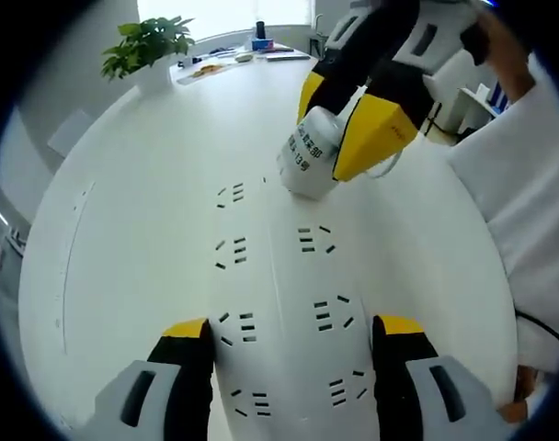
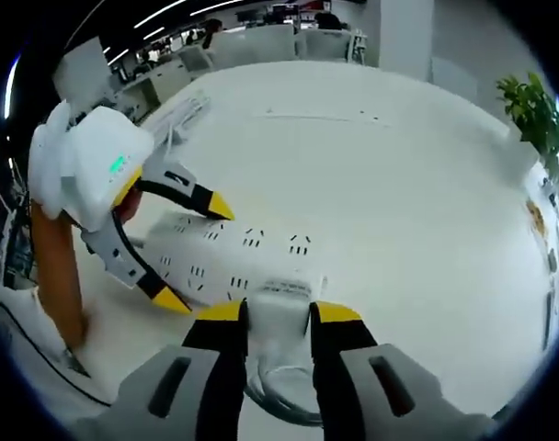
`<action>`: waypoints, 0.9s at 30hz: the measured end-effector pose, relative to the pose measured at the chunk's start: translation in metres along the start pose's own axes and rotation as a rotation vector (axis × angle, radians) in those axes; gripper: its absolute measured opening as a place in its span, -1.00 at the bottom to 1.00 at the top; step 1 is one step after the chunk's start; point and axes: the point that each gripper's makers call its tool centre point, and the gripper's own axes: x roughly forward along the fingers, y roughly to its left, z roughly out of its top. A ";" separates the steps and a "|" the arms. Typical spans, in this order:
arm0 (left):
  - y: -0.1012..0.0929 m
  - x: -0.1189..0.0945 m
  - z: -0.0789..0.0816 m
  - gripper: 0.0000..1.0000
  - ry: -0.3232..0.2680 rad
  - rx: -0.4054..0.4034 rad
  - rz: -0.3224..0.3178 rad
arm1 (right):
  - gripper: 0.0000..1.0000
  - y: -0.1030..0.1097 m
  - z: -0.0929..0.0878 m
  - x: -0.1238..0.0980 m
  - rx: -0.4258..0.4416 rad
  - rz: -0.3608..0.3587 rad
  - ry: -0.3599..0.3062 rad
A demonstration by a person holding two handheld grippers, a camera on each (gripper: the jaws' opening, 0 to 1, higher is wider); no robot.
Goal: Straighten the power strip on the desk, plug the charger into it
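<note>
**Charger going into the far end of the power strip**

Left gripper [image 1: 289, 354]: jaws are standing apart, straddling the near end of the power strip [image 1: 279, 303] on either side; whether the pads are touching its sides cannot be told. In the right gripper view this same gripper [image 2: 192, 253] is bracketing the strip's far-left end.

Power strip: white, multi-socket, lying flat on the white counter [image 1: 132, 239], running straight away from the left gripper.

Charger [image 1: 309, 163]: white block with a printed label, sitting at the strip's far end, over the last sockets. Whether its prongs are seated cannot be told.

Right gripper [image 2: 278, 331]: jaws are closing on the charger [image 2: 281, 308], holding it against the strip's [image 2: 233, 257] end; a white cable [image 2: 279, 400] is looping beneath.

Plant [image 1: 149, 44] and clutter are standing at the counter's far edge, well apart.

Handling advice: the left gripper ought to be steadying the strip so it is not sliding, while the right is keeping the charger square to the socket face and pressing straight in, not tilting.
</note>
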 end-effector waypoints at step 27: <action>0.006 0.002 0.002 0.47 -0.006 -0.025 0.016 | -0.56 -0.014 0.025 0.020 -0.034 0.016 0.126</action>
